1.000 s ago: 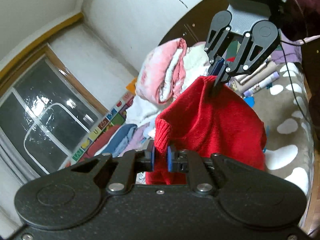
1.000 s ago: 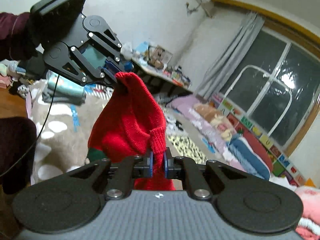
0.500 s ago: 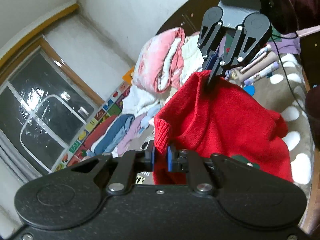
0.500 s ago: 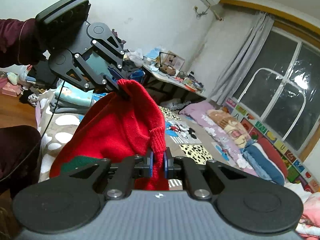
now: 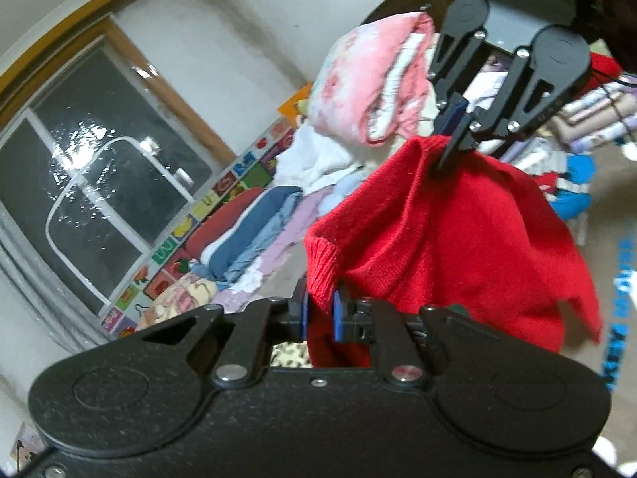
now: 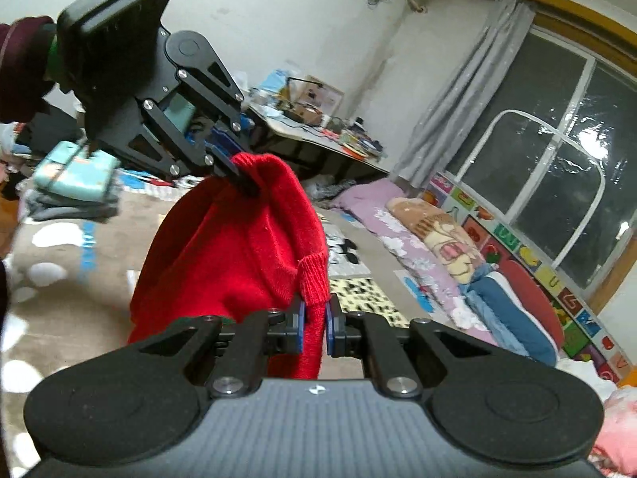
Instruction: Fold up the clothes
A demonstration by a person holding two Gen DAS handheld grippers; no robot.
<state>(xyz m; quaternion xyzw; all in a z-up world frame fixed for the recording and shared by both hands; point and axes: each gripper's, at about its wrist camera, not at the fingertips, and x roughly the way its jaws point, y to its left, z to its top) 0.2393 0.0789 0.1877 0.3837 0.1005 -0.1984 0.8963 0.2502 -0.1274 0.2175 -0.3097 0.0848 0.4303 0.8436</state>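
Note:
A red knitted sweater (image 5: 450, 235) hangs in the air between the two grippers, and the right wrist view shows the same sweater (image 6: 235, 255) from the other side. My left gripper (image 5: 319, 314) is shut on a ribbed edge of it. My right gripper (image 6: 314, 320) is shut on another ribbed edge. Each view shows the opposite gripper pinching the sweater at its top: the right gripper (image 5: 452, 155) in the left wrist view, the left gripper (image 6: 243, 181) in the right wrist view. The sweater's lower part hangs loose below.
A brown blanket with white spots (image 6: 59, 279) lies underneath. A pile of pink and white bedding (image 5: 370, 83) and folded clothes (image 5: 254, 235) sit along the window wall. A cluttered desk (image 6: 318, 131) stands at the back, and folded items (image 6: 75, 183) lie on the blanket's left.
Both grippers have swung sideways across the room with the red sweater stretched between them. The sweater has lifted off the blanket and its loose part swings. Both grips are unchanged.

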